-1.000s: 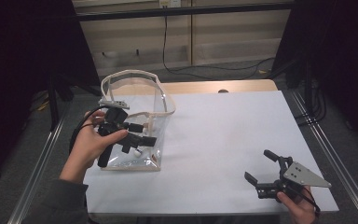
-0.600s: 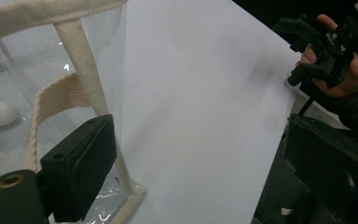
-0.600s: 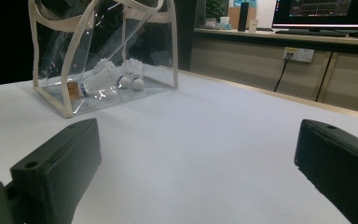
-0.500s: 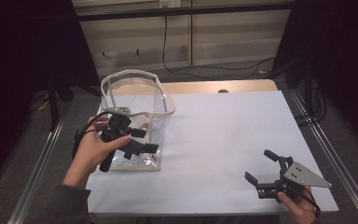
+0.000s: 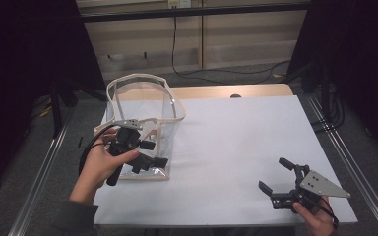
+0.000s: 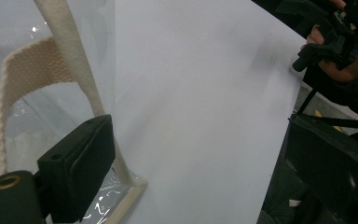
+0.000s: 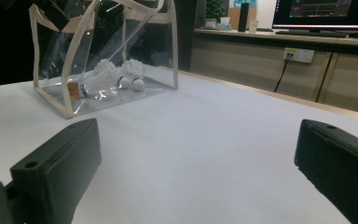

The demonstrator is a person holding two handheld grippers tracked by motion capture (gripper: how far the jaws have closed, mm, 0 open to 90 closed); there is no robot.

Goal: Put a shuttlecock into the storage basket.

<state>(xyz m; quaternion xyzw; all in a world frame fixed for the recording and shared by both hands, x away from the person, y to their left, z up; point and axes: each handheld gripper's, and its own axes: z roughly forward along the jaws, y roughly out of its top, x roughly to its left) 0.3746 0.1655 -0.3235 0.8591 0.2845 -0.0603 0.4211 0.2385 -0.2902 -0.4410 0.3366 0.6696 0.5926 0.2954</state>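
Nearest in the high view, the right gripper [image 5: 279, 181] sits low over the near right corner of the white tabletop [image 5: 236, 142], held by a hand [image 5: 315, 216] at the bottom edge. Its jaws stand wide apart with nothing between them; in the right gripper view they frame bare tabletop, and the grey plate [image 5: 322, 184] lies on top of the gripper.

Further in, on the left, the left gripper [image 5: 152, 153] is held by the left hand [image 5: 101, 164] just beside the near right corner of the bag [image 5: 142, 110]. Its jaws are also spread wide and grip nothing. In the left gripper view one jaw lies against the bag's clear wall [image 6: 51, 116] at its bottom corner, next to a cream strap [image 6: 70, 51], while the other jaw hangs out past the tabletop's edge. A black cable [image 5: 86, 152] loops from this gripper around the wrist.

The bag is clear plastic with cream trim and stands upright on the left part of the tabletop, near its far edge, mouth open upward. In the right gripper view two white shuttlecocks [image 7: 121, 74] lie on its floor, touching each other, with a small brown tag [image 7: 74, 91] near them at the front wall.

Beyond the tabletop, the right gripper view shows a long bench [image 7: 279, 51] with a wall socket [image 7: 298, 55], and monitors [image 7: 321, 11] above it.
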